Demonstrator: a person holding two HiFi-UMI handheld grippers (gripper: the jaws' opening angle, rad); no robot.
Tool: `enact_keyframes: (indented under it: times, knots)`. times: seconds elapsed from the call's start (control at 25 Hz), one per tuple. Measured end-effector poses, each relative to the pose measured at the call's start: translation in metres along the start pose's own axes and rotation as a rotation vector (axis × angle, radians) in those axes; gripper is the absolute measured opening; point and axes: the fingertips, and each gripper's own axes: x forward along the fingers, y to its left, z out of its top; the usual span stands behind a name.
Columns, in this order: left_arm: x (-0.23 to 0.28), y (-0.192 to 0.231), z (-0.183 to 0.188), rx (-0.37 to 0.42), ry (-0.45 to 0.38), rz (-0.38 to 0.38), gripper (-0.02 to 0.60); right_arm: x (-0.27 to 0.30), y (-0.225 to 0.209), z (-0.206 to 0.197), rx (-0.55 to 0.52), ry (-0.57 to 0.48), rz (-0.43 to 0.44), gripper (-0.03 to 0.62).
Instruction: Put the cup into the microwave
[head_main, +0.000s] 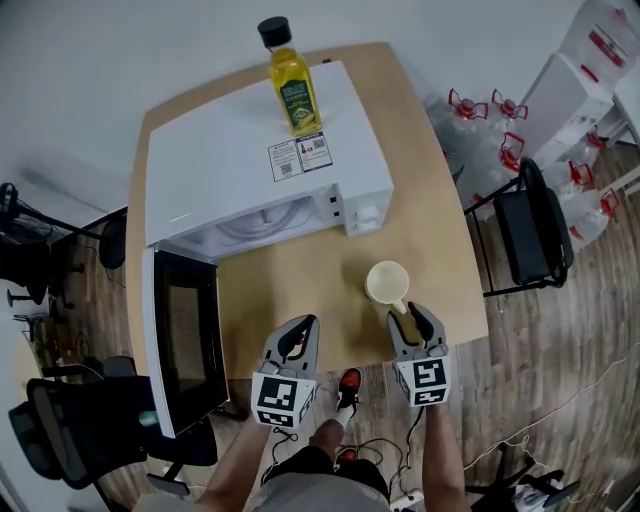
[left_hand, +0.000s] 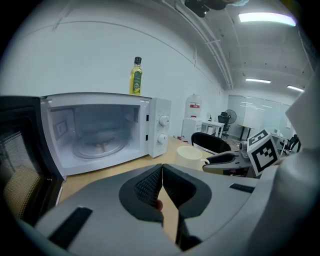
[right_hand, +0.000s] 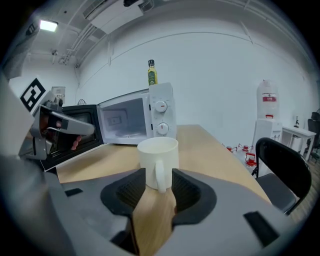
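A cream cup (head_main: 387, 283) stands upright on the wooden table (head_main: 290, 290), in front of the white microwave (head_main: 260, 160), near its right end. The microwave's door (head_main: 185, 340) hangs wide open at the left, and the cavity (left_hand: 95, 132) is empty. My right gripper (head_main: 411, 313) is just behind the cup. In the right gripper view the jaws stand open on either side of the cup's handle (right_hand: 160, 175), with a gap on each side. My left gripper (head_main: 303, 326) hovers left of it at the table's near edge, its jaws shut tip to tip (left_hand: 162, 167) on nothing.
A yellow oil bottle (head_main: 293, 85) stands on top of the microwave. Right of the table are a black chair (head_main: 535, 225) and several large water bottles (head_main: 485, 125). An office chair (head_main: 70, 430) sits at the lower left by the open door.
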Motion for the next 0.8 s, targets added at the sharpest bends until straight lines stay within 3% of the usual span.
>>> enact_keyframes:
  times: [0.08, 0.24, 0.8]
  knots:
    - [0.001, 0.002, -0.003, -0.005, 0.007, 0.004, 0.025, 0.003, -0.001, -0.001, -0.004, 0.003, -0.006, 0.168]
    - [0.004, 0.005, -0.004, -0.012, 0.010, 0.009, 0.025, 0.009, -0.001, -0.003, -0.040, 0.031, -0.007, 0.063]
    - [-0.013, 0.027, 0.011, -0.024, -0.030, 0.062, 0.025, 0.003, 0.013, 0.023, -0.080, -0.015, 0.000, 0.054]
